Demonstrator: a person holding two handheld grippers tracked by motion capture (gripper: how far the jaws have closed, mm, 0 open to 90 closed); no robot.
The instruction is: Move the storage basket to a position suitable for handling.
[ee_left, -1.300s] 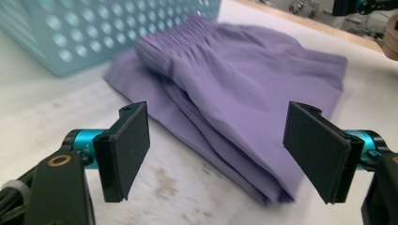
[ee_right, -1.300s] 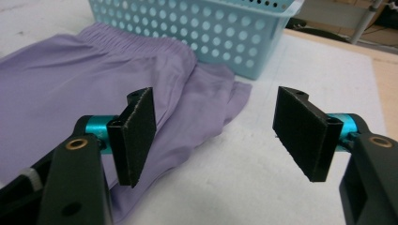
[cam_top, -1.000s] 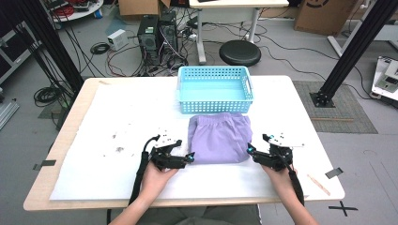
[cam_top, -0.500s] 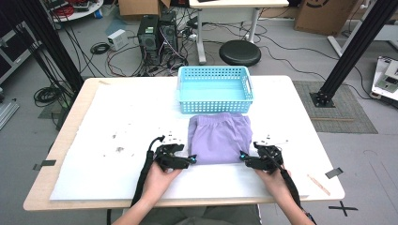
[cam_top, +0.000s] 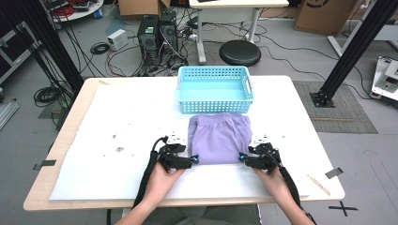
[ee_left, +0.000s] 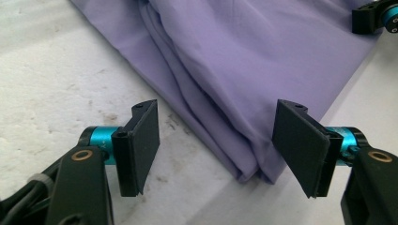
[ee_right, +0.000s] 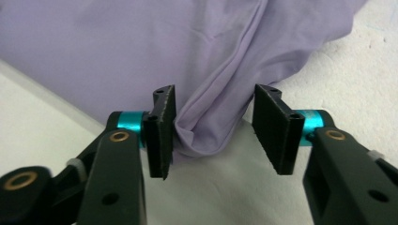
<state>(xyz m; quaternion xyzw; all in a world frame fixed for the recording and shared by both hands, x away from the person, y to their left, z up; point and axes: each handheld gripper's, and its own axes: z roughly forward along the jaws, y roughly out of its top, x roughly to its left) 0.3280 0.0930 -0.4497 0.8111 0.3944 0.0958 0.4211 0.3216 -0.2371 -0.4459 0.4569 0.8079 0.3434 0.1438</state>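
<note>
A folded lilac garment (cam_top: 219, 138) is laid flat on the white-covered worktop (cam_top: 117, 126), just in front of a light-blue perforated basket (cam_top: 215, 88) and between the two grippers. The left gripper (cam_top: 193, 160) is held at the garment's near left corner; its jaws are spread wide on either side of that corner (ee_left: 256, 171) — neither pad is pressed on the cloth, though the jaws have just been closing a little. The right gripper (cam_top: 242, 157) is set at the near right corner, where a bunched fold (ee_right: 206, 126) is caught between jaws that have just been closing — one pad is touched by the fabric, the other is still apart from it, so no grip is made.
</note>
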